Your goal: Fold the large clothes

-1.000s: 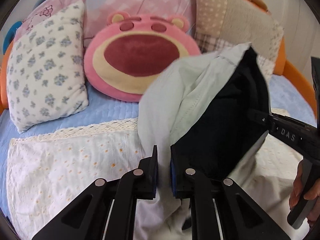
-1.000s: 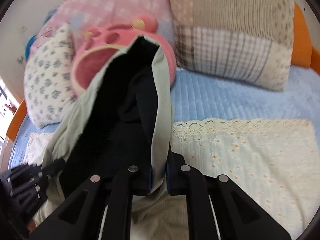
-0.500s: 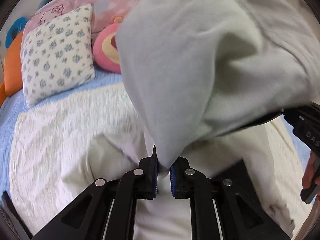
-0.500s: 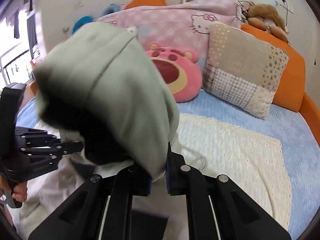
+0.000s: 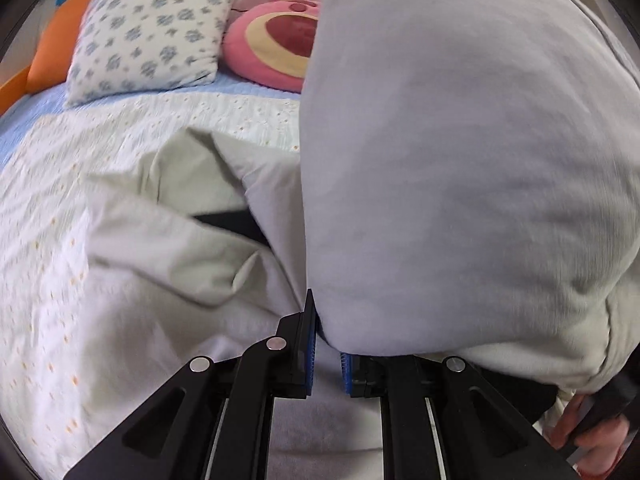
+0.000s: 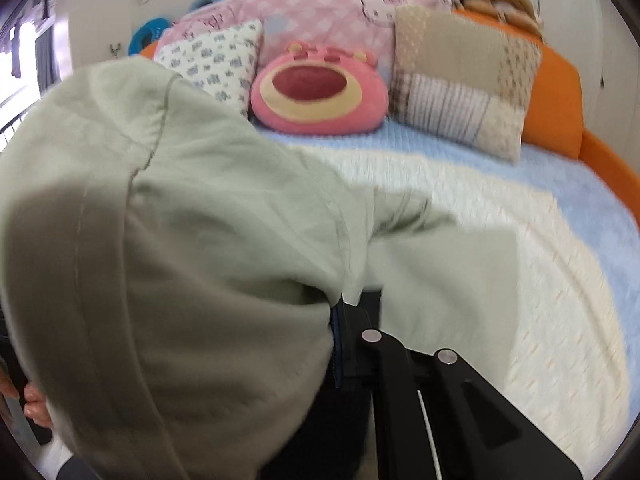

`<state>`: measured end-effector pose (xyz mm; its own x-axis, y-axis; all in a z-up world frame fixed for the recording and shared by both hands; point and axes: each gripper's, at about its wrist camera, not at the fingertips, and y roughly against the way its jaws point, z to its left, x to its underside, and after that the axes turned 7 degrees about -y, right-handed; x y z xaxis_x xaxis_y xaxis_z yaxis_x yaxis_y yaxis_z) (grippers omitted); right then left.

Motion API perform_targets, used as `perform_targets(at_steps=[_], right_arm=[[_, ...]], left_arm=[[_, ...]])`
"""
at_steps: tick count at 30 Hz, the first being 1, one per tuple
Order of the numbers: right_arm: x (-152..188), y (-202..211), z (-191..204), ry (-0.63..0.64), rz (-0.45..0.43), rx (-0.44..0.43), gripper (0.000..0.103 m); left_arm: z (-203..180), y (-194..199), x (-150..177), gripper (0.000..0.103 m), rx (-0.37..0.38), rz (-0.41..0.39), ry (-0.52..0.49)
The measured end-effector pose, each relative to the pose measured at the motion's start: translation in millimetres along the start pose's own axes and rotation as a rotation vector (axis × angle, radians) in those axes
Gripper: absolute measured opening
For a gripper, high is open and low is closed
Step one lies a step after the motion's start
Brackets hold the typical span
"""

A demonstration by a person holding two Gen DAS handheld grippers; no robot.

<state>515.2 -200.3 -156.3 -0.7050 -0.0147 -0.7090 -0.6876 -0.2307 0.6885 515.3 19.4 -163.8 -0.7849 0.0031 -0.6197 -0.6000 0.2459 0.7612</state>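
Folding step: the pale green garment (image 5: 460, 168) is being carried over in a fold, its held edge swung from pointing towards the pillows a second ago to arching back over both grippers now
Garment position: one part is draped in a high dome in front of the left wrist camera, while the rest (image 5: 168, 248) is spread on the white embroidered cover (image 5: 48, 216) of the bed; a strip of dark lining (image 5: 232, 220) is shown between its layers
Left gripper (image 5: 325, 354): the jaws are nearly closed, with a fold of the pale green fabric pinched between the blue pads (image 5: 311, 354)
Right gripper (image 6: 352, 344): only one finger is seen clearly, the other being buried under cloth; the hem is pressed against the blue pad (image 6: 337, 344), so a closed grip on the garment is judged likely
Change: the dark lining that was facing the cameras a second ago is now mostly covered by the outer side, and the view is blurred by motion
Meaning for the task: the upper half is judged to be on its way down over the lower half, so one fold is under way but not yet laid flat
Background: the pink bear cushion (image 6: 320, 92), the floral pillow (image 5: 156, 28) and the patchwork pillow (image 6: 460, 80) are left untouched at the head of the bed
Risk: an uneven lay is possible if the two held corners are not lowered level
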Motion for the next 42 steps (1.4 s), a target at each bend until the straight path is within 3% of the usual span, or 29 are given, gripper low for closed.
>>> perform_targets(at_steps=[4, 7, 9, 11, 13, 19, 26, 30, 34, 37, 39, 42], right_arm=[[26.2, -10.7, 2.6, 0.000, -0.015, 0.044, 0.012], [36.7, -12.2, 12.2, 0.049, -0.045, 0.100, 0.014], [38.8, -11.9, 18.2, 0.078, -0.058, 0.126, 0.016], [40.0, -11.8, 21.6, 0.079, -0.059, 0.132, 0.017], [43.5, -9.8, 21.9, 0.082, -0.066, 0.133, 0.017], [52.2, 2.4, 19.5, 0.088, -0.084, 0.104, 0.017], [55.0, 1.7, 13.8, 0.060, -0.071, 0.060, 0.017], [58.2, 7.1, 14.6, 0.065, -0.061, 0.059, 0.017], [65.4, 13.2, 12.5, 0.070, -0.040, 0.056, 0.018], [71.6, 22.4, 5.2, 0.072, -0.026, 0.078, 0.036], [75.3, 31.9, -2.5, 0.060, -0.019, 0.094, 0.058], [81.6, 49.6, -11.8, 0.068, -0.012, 0.082, 0.064]], left_arm=[[11.0, -7.3, 22.3, 0.014, 0.016, -0.018, 0.079], [1.6, -3.7, 34.3, 0.014, -0.047, -0.060, 0.033], [-7.3, 5.9, 38.8, 0.020, -0.066, -0.075, 0.000], [-10.8, 30.5, 41.2, 0.026, -0.030, -0.114, 0.007], [-12.4, 52.3, 38.1, 0.027, -0.036, -0.147, -0.002], [-34.1, 114.8, -8.7, 0.030, -0.087, -0.227, -0.106], [-37.9, 166.2, -51.5, 0.043, -0.071, -0.350, -0.087], [-42.7, 143.9, -84.2, 0.044, -0.076, -0.283, -0.100], [-36.8, 71.1, -84.1, 0.044, -0.015, -0.070, -0.015], [-43.0, 48.0, -56.7, 0.044, -0.048, -0.042, -0.023], [-42.1, 36.0, -34.4, 0.044, -0.020, -0.006, 0.000], [-39.5, 28.7, -7.7, 0.044, -0.006, 0.010, 0.018]])
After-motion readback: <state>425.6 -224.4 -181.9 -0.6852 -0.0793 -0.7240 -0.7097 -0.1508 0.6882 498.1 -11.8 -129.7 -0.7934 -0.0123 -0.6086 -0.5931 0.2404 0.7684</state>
